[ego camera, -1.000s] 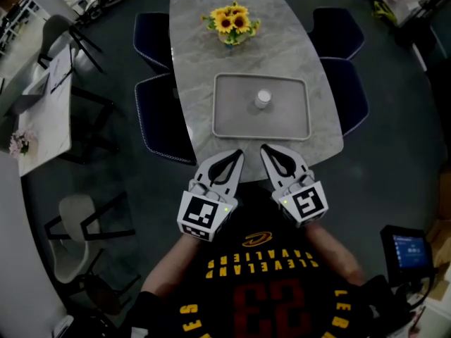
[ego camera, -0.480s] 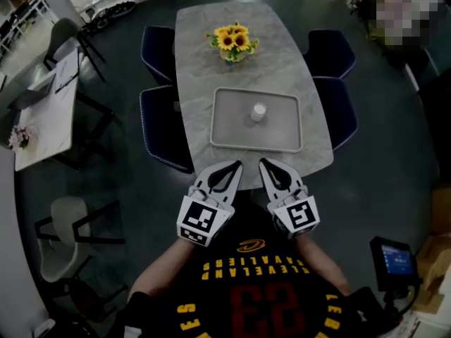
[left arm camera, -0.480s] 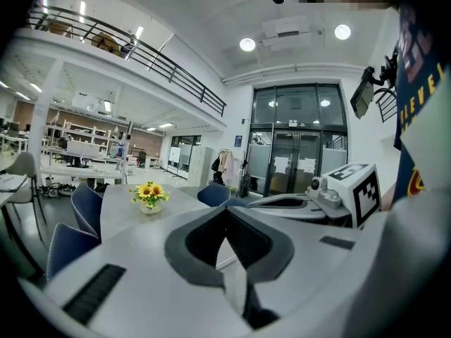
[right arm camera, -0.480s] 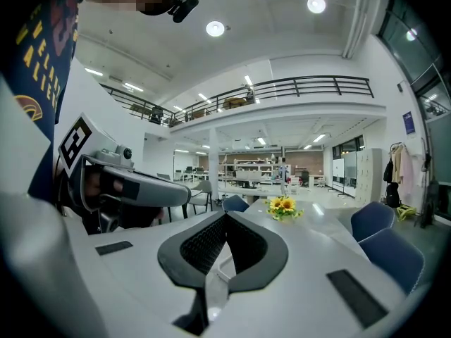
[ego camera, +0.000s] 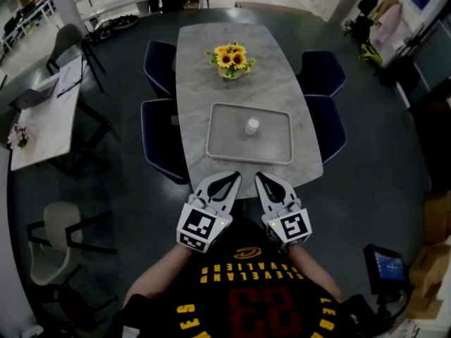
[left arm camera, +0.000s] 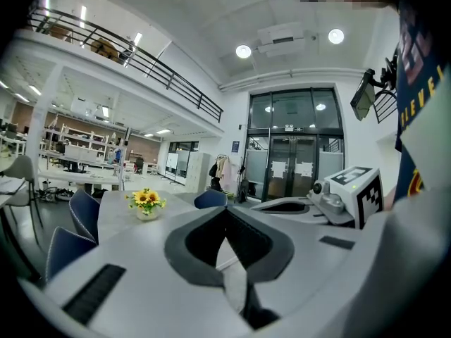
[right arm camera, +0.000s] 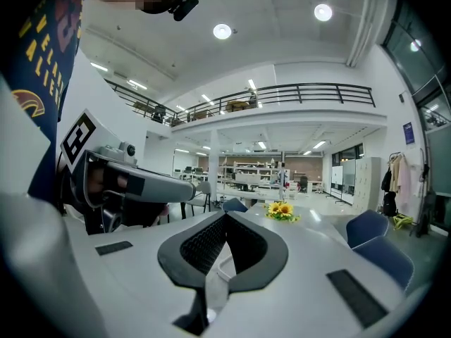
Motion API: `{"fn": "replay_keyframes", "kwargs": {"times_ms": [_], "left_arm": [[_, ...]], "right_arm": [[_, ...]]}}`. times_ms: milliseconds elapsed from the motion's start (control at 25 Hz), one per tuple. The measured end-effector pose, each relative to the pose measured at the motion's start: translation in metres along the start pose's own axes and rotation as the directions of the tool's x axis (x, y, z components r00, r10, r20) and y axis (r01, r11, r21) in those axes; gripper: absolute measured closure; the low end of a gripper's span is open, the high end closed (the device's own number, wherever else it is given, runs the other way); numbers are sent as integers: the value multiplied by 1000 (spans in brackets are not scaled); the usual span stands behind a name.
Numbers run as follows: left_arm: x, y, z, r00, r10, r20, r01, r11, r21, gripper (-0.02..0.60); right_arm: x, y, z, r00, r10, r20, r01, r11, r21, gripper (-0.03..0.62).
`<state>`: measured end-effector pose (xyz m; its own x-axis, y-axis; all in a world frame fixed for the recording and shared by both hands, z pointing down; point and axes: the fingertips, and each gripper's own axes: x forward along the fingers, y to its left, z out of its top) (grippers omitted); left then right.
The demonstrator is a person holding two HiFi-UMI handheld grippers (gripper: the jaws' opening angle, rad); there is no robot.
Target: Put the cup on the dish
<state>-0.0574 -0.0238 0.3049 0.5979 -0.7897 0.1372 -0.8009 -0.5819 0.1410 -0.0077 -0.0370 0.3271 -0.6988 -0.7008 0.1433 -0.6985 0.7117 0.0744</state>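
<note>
Jaws closed and empty on both left gripper (ego camera: 235, 176) and right gripper (ego camera: 259, 177); cup (ego camera: 251, 126) stands upright on dish (ego camera: 229, 138), well apart on the far side, right gripper slightly nearer

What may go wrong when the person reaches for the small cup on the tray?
The left tool and right tool are both shut; arriving like that would likely knock the cup over instead of gripping it. The cup is small on the wide tray, so an off-centre grip may tip it.
</note>
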Motion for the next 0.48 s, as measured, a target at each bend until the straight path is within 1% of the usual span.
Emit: {"fn": "replay_keyframes", "kwargs": {"times_ms": [80,200,240,360,480], "left_arm": [[-1,1,-3,1000,-17,5,17,1000,1,580],[-2,7,-13,999,-39,8,39,999,-3,580],[-4,12,-16,1000,-29,10,29,1000,-7,580],[-9,22,-25,999,37,18,-37,999,-21,580],[-11,18,-34,997,80,9,-79,996,-41,580]], "right_arm": [[-1,2,-5,1000,-16,-9,15,1000,-16,588],[4,7,-17,998,-36,-49,34,999,-34,588],[9,9,-20,998,-25,-58,23,999,-34,587],[23,15,-18,998,41,-48,-42,999,-28,586],[22,14,-17,996,83,-32,-84,995,-47,588]]}}
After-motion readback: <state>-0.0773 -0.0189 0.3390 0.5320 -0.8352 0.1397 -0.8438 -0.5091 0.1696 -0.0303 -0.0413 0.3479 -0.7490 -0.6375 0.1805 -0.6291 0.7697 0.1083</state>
